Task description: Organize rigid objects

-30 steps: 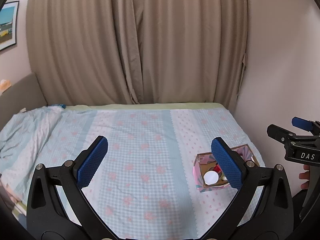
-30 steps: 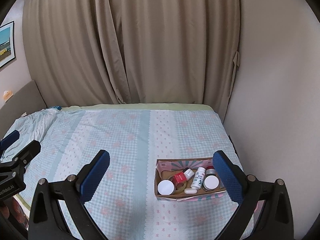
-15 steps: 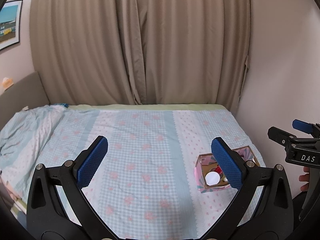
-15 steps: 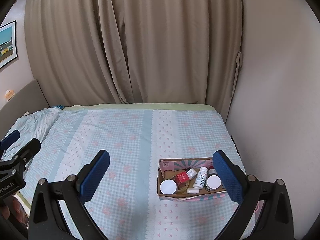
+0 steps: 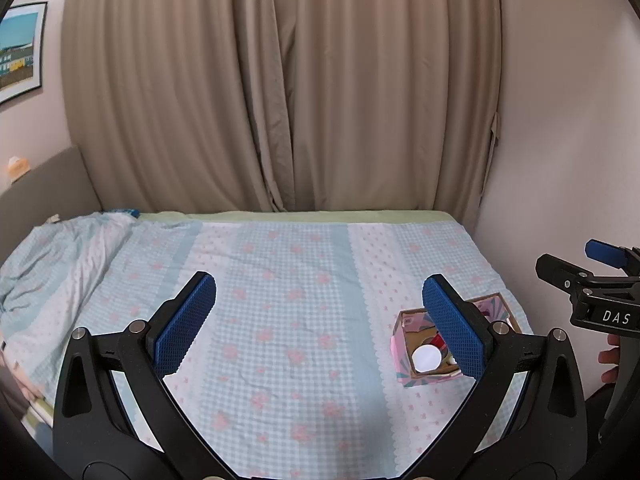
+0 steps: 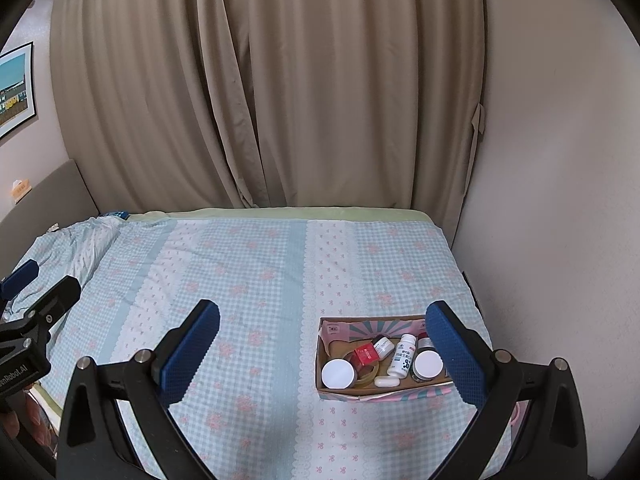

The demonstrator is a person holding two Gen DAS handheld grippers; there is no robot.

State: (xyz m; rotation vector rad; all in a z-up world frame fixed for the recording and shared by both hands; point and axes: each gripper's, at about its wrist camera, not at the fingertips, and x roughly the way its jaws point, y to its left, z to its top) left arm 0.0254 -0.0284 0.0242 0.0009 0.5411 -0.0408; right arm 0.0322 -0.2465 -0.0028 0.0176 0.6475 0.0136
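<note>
A shallow cardboard box (image 6: pixel 332 393) with pink and teal print sits on the bed near its right edge. It holds a white-lidded jar (image 6: pixel 338 373), a red box (image 6: pixel 366 355), a white bottle (image 6: pixel 403 355), a second lidded jar (image 6: pixel 428 365), a small white capsule (image 6: pixel 386 381) and a tape roll. The box also shows in the left wrist view (image 5: pixel 400 364), partly behind the right finger. My left gripper (image 5: pixel 319 322) is open and empty above the bed. My right gripper (image 6: pixel 322 354) is open and empty, held above and in front of the box.
The bed (image 6: pixel 256 264) has a blue checked sheet with pink flowers. A rumpled quilt (image 5: pixel 52 264) lies at the left. Beige curtains (image 6: pixel 280 100) hang behind. A wall (image 6: pixel 560 200) runs along the bed's right side. A grey headboard (image 5: pixel 44 188) stands at the left.
Both views have drawn back and up slightly, so the box looks a little smaller and lower. Both grippers stay open and empty.
</note>
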